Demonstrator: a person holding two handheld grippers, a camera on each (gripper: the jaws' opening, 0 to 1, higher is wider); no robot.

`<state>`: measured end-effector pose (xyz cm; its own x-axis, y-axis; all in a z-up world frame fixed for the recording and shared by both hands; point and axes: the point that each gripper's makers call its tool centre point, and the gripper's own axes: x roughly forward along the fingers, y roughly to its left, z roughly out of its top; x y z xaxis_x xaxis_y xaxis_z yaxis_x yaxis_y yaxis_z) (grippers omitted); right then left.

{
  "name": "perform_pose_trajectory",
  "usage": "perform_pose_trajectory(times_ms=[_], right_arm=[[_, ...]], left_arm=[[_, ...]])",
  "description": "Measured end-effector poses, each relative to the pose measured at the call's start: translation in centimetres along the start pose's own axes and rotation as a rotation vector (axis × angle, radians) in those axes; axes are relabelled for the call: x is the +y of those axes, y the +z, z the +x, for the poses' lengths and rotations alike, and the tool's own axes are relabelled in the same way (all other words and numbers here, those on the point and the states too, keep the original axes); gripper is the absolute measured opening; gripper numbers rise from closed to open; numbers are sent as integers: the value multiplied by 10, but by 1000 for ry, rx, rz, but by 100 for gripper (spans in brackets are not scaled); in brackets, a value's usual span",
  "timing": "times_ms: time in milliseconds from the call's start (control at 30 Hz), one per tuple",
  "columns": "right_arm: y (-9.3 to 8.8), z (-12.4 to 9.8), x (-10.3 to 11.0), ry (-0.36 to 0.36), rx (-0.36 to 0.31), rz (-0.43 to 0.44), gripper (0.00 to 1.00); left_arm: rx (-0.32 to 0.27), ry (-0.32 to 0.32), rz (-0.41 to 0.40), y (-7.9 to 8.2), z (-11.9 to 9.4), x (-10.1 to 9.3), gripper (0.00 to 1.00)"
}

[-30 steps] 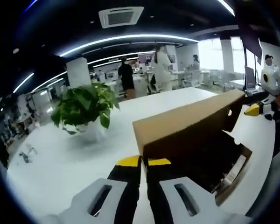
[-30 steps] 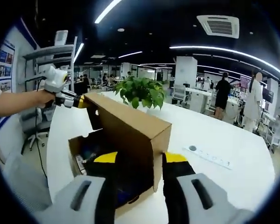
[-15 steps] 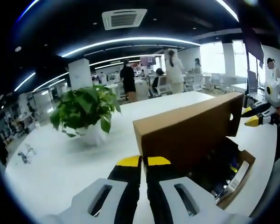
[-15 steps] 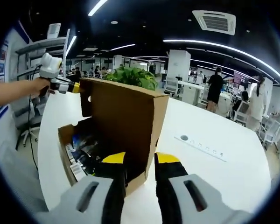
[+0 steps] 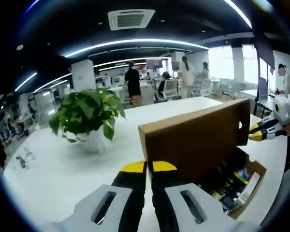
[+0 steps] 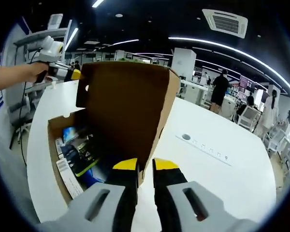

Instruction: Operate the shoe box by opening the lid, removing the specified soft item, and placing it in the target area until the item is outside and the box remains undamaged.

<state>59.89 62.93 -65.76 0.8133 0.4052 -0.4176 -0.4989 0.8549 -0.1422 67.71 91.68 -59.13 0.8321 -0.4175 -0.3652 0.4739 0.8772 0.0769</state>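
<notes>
- So the lid of the brown cardboard shoe box [image 6: 121, 111] has swung up a lot in the last second: a second ago it leaned low over the contents, now it stands close to upright and the inside is properly exposed
- What that means: opening is basically done I'd say, and pulling the soft item out comes next
- Inside, on the near left in the right gripper view, there's a jumble of dark, blue and printed packets [image 6: 79, 154]. Can't honestly tell which one is the soft item, so all I can say is it's presumably still in the box
- Right gripper [image 6: 145, 165], yellow-tipped black jaws on a grey body: jaws have closed in from a wide gap to a narrow slit, right at the lid's lower near corner. Looks like it pinches the cardboard edge, but I can't confirm real contact
- Left gripper [image 5: 149, 167]: jaws pressed together, nothing visibly between the tips, parked against the near outer face of the lid [image 5: 193, 145]
- In the right gripper view the left gripper [image 6: 63, 72] shows at the far left top corner of the lid, held by a hand [image 6: 36, 72] on an outstretched forearm, tip touching or just beside the flap
- Box sits on a white table [image 6: 222, 179] with a leafy green potted plant [image 5: 87, 113] further left
</notes>
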Motion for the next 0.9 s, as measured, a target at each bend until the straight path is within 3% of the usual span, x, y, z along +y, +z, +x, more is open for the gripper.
perform_pose_trajectory(times_ms=[433, 900], right_arm=[[-7, 17, -6, -18, 22, 35, 3], [-5, 21, -11, -23, 31, 14, 2]], left_arm=[[10, -9, -6, 3, 22, 7, 0], [13, -15, -21, 2, 42, 12, 0]])
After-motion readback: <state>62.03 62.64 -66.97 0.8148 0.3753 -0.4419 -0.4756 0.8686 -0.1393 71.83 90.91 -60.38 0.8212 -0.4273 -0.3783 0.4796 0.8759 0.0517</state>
